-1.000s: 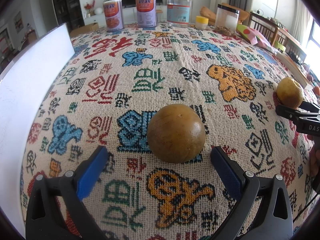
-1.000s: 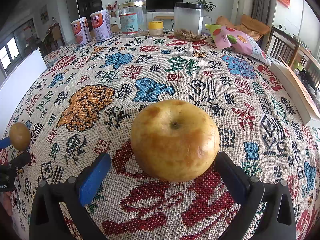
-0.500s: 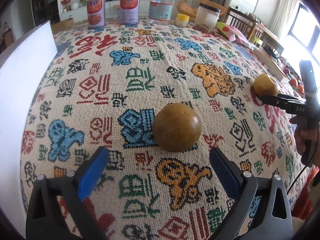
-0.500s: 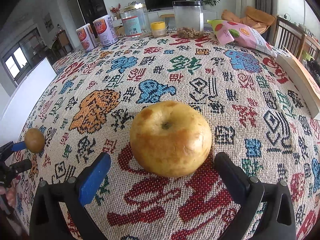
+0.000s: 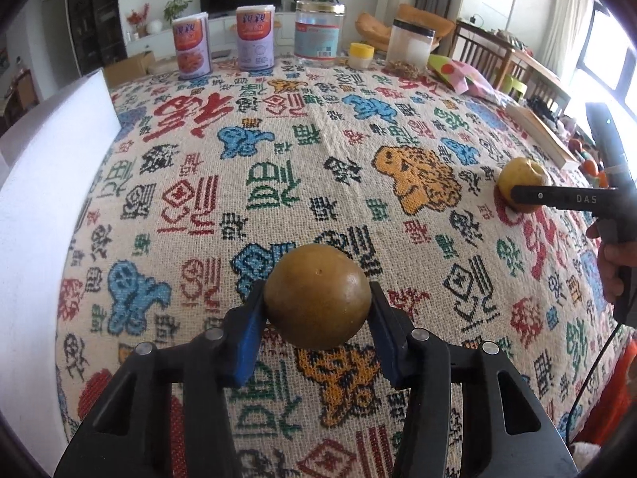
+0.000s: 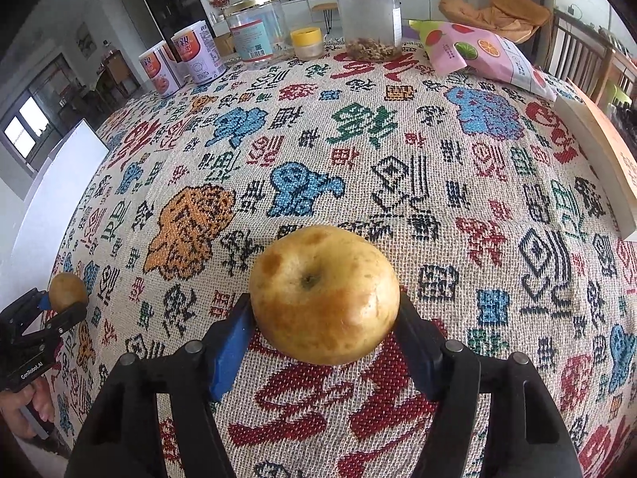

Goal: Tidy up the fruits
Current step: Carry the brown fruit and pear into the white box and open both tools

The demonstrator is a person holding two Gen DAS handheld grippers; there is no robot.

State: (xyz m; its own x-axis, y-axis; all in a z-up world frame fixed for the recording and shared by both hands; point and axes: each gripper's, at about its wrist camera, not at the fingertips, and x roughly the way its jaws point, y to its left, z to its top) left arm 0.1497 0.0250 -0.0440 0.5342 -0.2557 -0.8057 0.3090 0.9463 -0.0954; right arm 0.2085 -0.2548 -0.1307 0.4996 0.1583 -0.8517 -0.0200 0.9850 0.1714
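My left gripper [image 5: 316, 310] is shut on a round brown fruit [image 5: 317, 296], its blue pads pressed on both sides, over the patterned tablecloth [image 5: 278, 159]. My right gripper [image 6: 323, 314] is shut on a yellow apple [image 6: 324, 292] with brown patches, stem dimple facing up. In the left wrist view the apple [image 5: 523, 177] shows at the far right in the right gripper [image 5: 525, 195]. In the right wrist view the brown fruit [image 6: 67, 290] shows at the far left in the left gripper [image 6: 59, 302].
At the table's far edge stand two printed cans [image 5: 223, 46], a clear jar with a gold lid [image 5: 319, 34], a small yellow-lidded jar [image 5: 361, 55] and a black-lidded jar [image 5: 410, 46]. A pink snack bag [image 6: 485, 53] and a book [image 6: 597, 147] lie right. A white board [image 5: 43, 199] stands left.
Both grippers have closed: the left now grips the brown fruit and the right now grips the apple. Before, both stood open around their fruits.
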